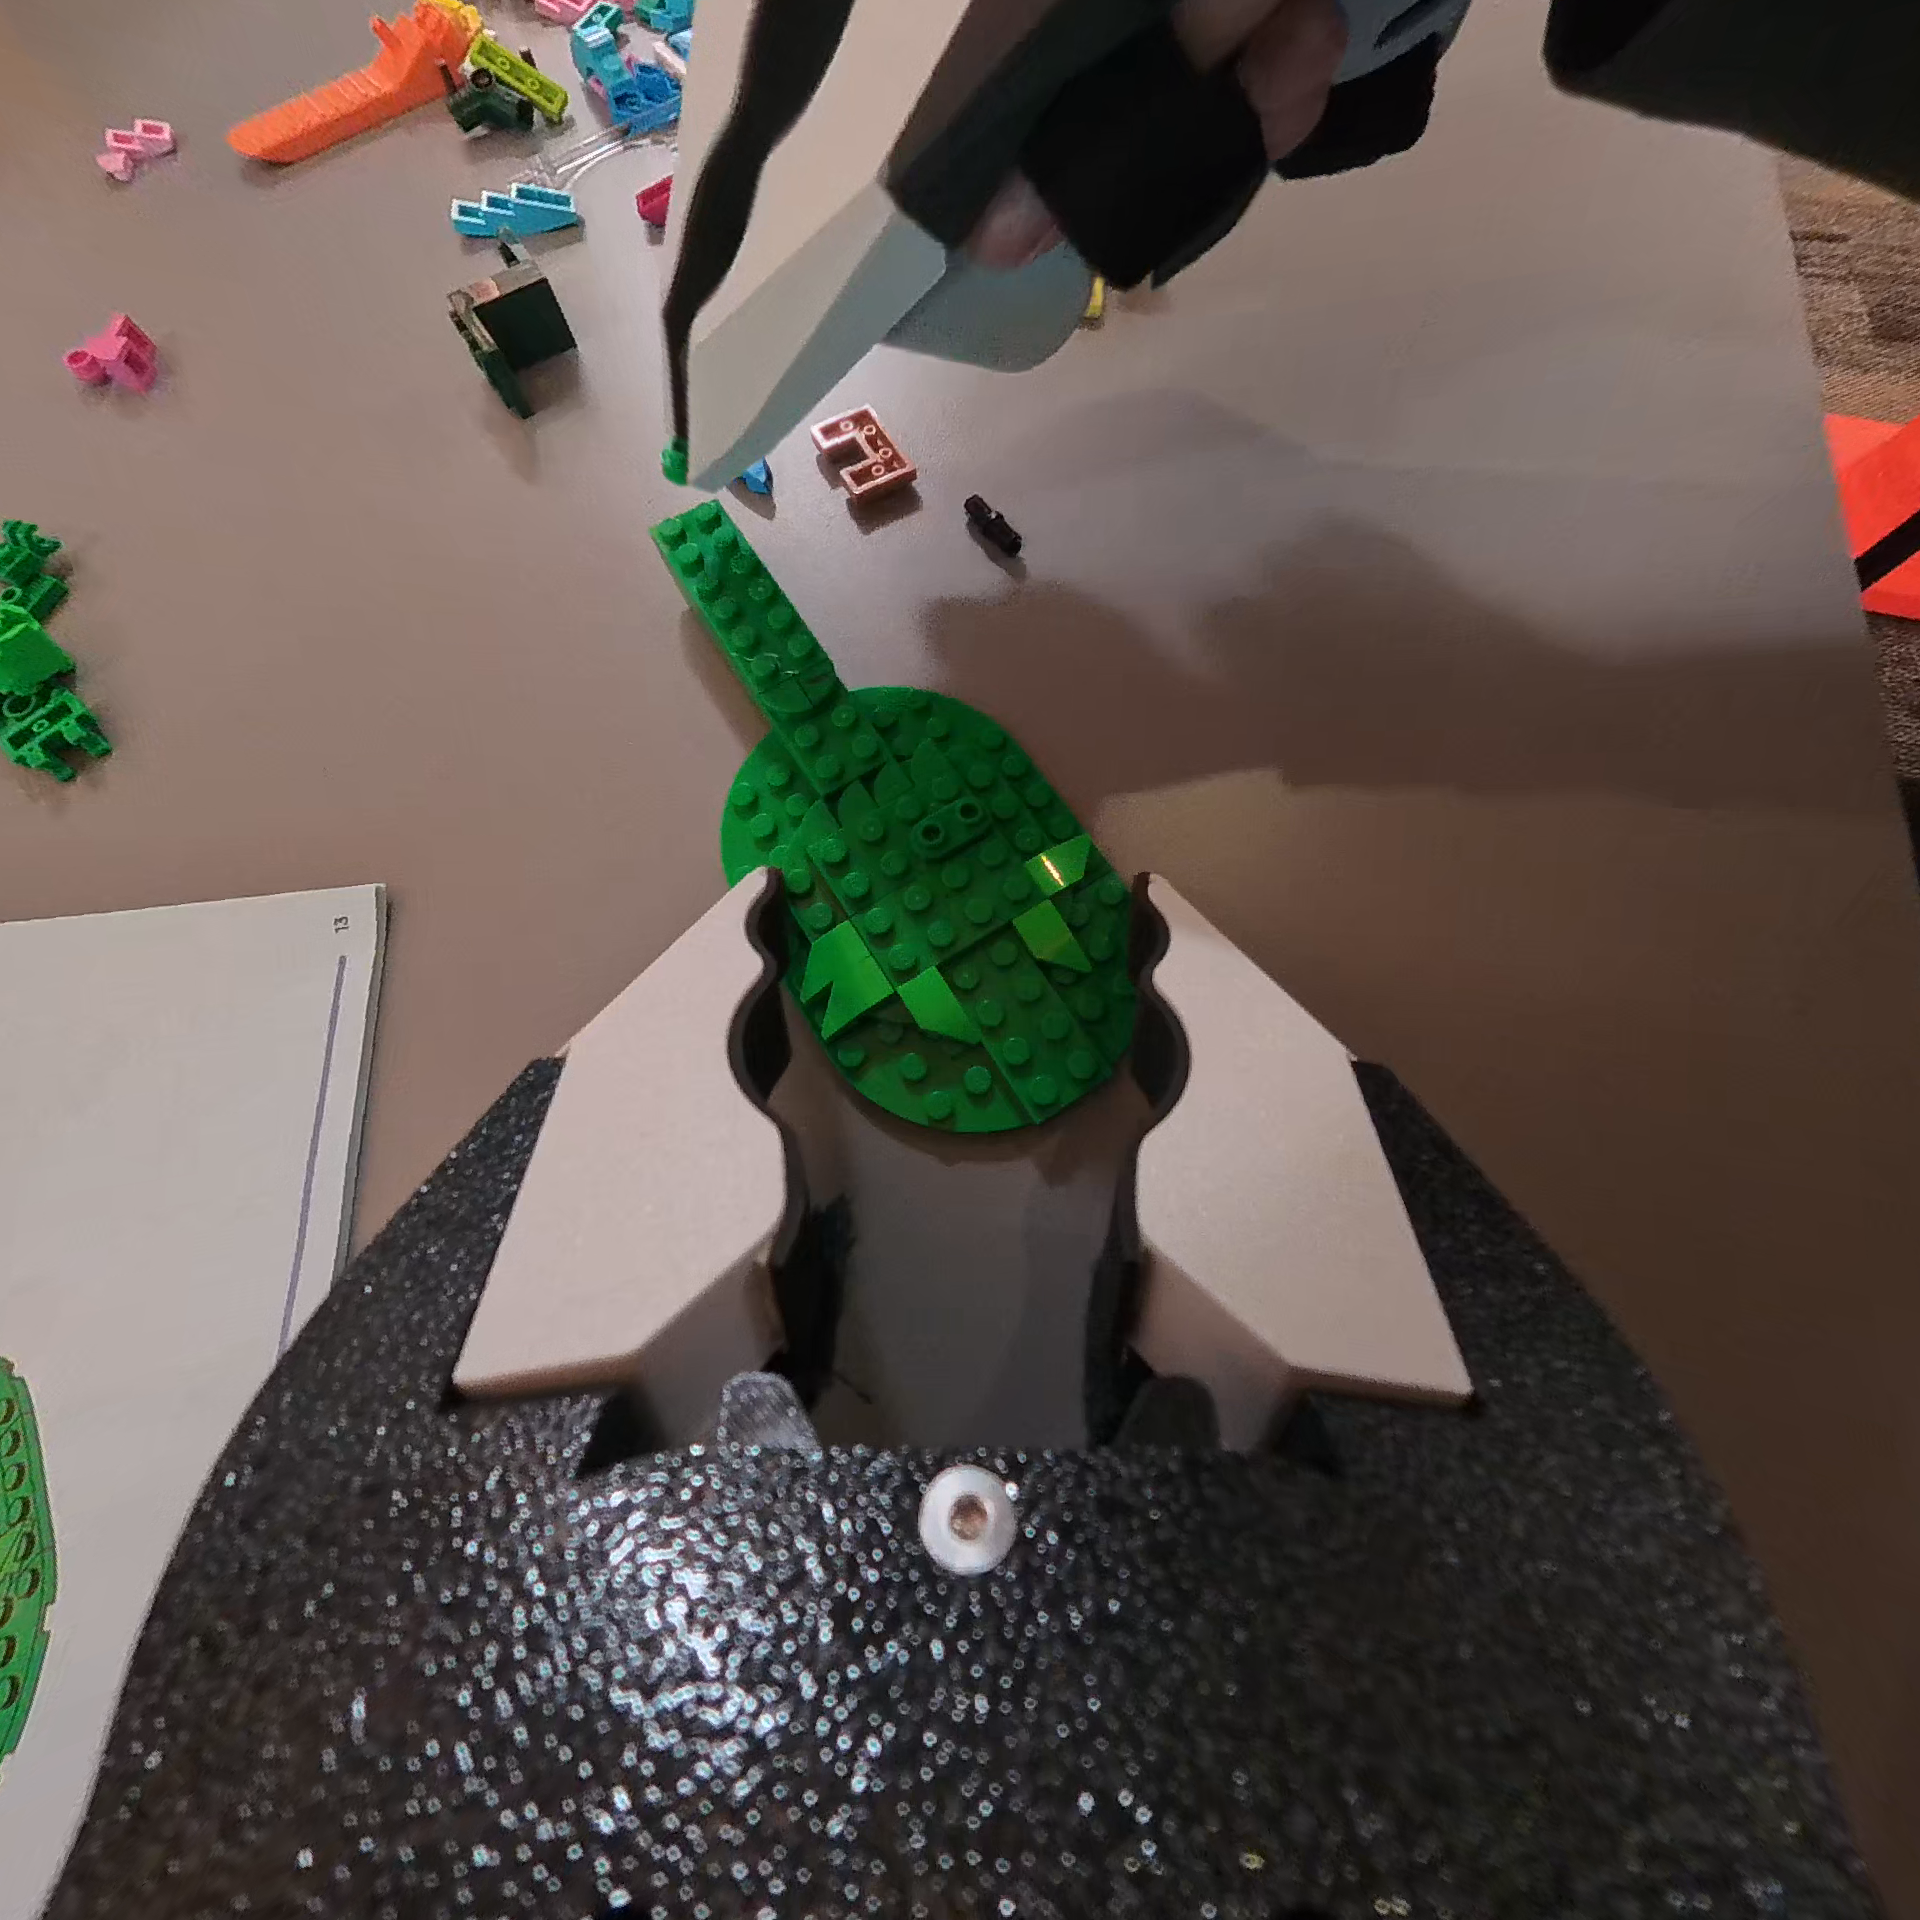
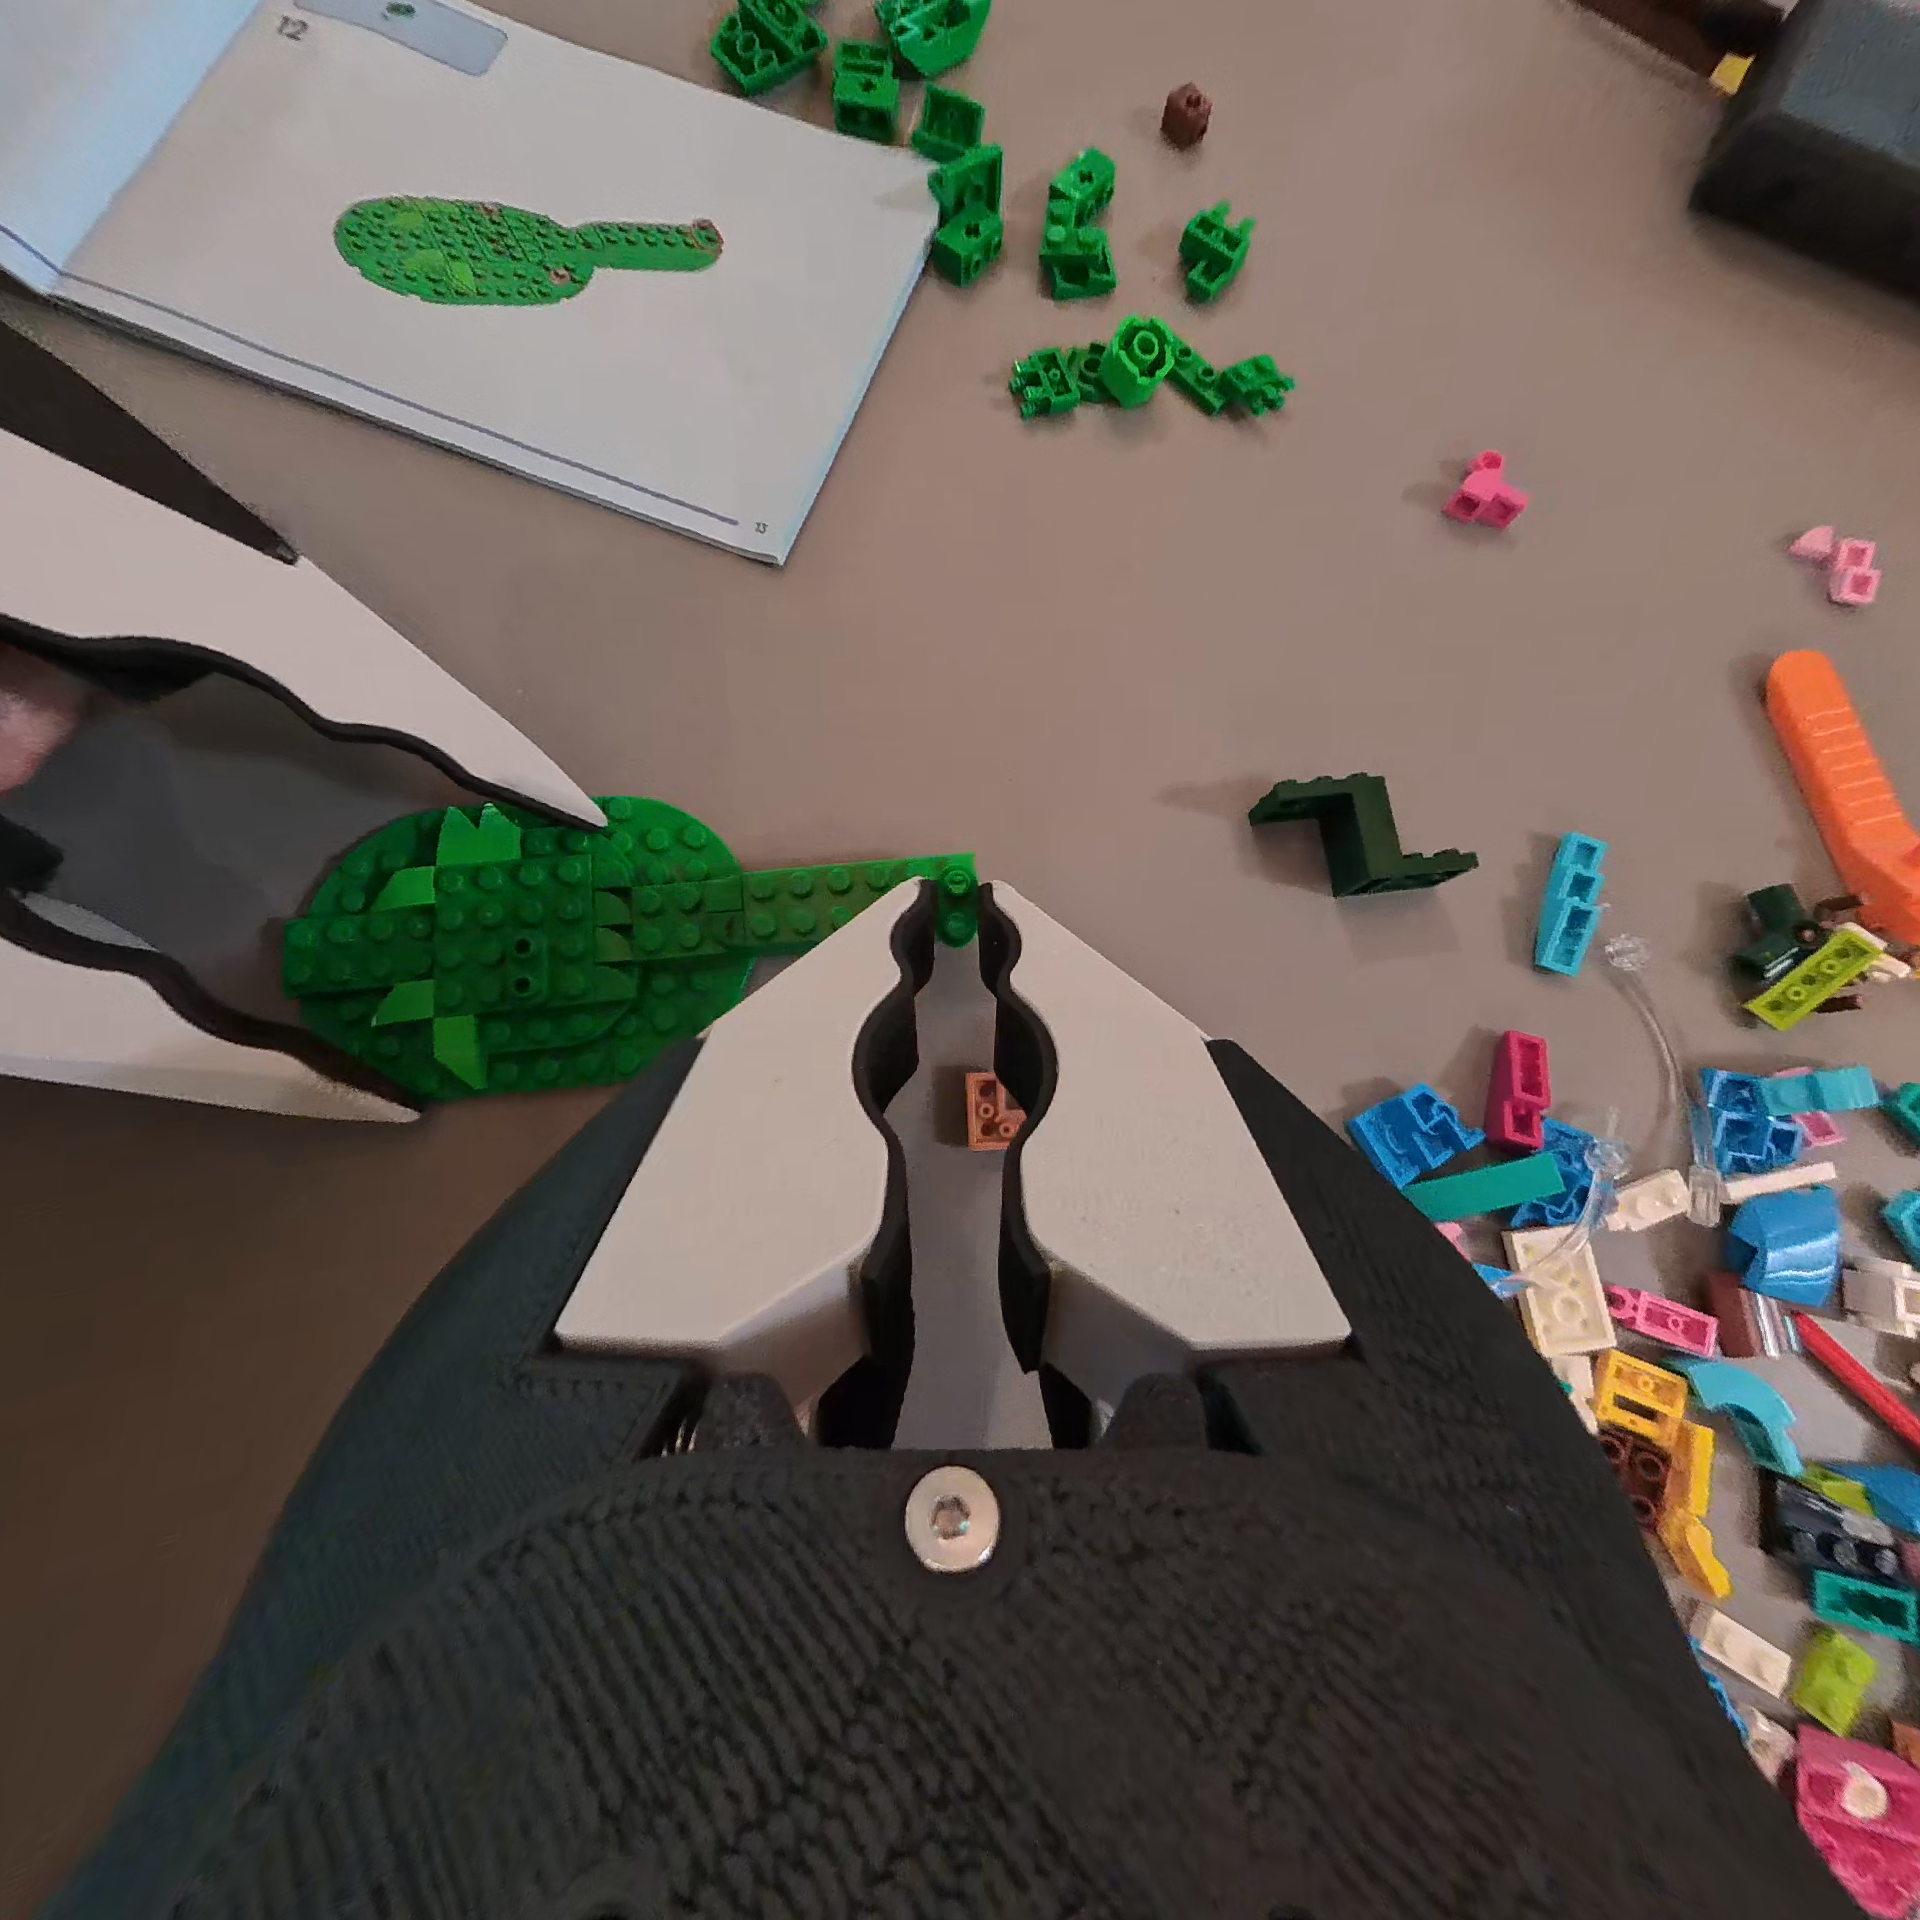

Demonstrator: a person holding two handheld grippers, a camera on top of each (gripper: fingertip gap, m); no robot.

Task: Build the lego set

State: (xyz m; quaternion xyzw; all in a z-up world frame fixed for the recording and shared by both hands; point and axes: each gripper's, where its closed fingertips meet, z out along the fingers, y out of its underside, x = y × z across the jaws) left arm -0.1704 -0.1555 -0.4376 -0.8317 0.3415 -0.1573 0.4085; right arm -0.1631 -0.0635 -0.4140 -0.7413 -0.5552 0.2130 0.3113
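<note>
Over the far tip of the green build's narrow stem (image 2: pixel 831 894) I have the right gripper (image 2: pixel 951 899), its fingers clamped on a small green plate (image 2: pixel 956 909) and hanging just above the end studs; my guess is the piece belongs there, since the open instruction booklet (image 2: pixel 582 312) pictures the same paddle shape with something at that tip. My left gripper (image 1: pixel 951 904) straddles the oval green base (image 1: pixel 935 935) with its fingers apart, one on each side, and I judge it is there to brace the model flat on the desk (image 1: pixel 1403 623) while I press. Whether those fingers actually touch the base I cannot tell. From the left wrist view I see a clear gap between the held plate and the stem, which the right wrist view flattens. Only the right wrist view shows the booklet drawing, the loose green bricks (image 2: pixel 1143 364) beyond it, and the mixed coloured pile (image 2: pixel 1662 1247) to my right.
</note>
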